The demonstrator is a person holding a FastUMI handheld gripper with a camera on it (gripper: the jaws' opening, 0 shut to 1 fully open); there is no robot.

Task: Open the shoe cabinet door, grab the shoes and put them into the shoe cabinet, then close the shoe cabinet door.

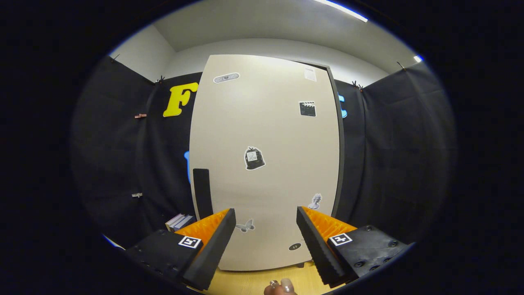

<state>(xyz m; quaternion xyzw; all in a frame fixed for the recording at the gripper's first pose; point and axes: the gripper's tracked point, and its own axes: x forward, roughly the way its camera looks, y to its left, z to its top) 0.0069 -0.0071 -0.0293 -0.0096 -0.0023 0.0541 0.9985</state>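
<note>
At lower left, a small stack of books [179, 221] sits beside the tall beige flat-panel shoe cabinet door [264, 164], which stands closed; its dark rectangular handle [202, 193] lies at the left edge. The gripper [266, 241] is spread wide, holding nothing. A closed door fits either the opening or the finished stage. Shoes and interior are hidden; a fingertip [282, 287] is cut off below.
</note>
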